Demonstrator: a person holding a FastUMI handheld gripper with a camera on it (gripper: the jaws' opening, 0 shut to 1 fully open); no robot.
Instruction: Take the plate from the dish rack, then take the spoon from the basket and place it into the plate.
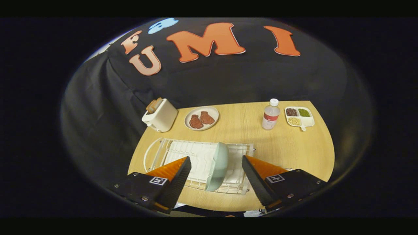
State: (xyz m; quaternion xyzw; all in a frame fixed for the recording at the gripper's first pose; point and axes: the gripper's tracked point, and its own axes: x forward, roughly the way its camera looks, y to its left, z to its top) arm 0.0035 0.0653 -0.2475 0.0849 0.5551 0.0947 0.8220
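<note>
You are on the first step, taking the plate, and nothing is held yet

Going left to right: at the far left of the wooden table [281,153] stands a white toaster [160,116] with a slice of bread sticking out of its top. Just beside it to the right sits a round plate with two brown patties [201,118]; that is not the one you want. In front of both lies the white dish rack [183,156], and your left finger [178,173] hangs over its near left part.

Next comes the plate [217,166], pale green, standing on edge in the rack, tilted a little, its rim turned toward you. It lies in the gap between your two fingers, touching neither. The gripper [215,174] is spread wide, with clear room on both sides of the rim. The right finger [253,174] hangs over the rack's right end.

Further right and well back stand a clear bottle with a white cap [270,115] and a small divided tray of beans [299,116]. I cannot make out the basket or the spoon from here.

The next move, as I judge it, calls for you to ease forward and down until the rim sits deep between the pads, then close squarely across the plate's thickness. Keep centred: a thin, smooth edge may slip or tip against the wires
</note>
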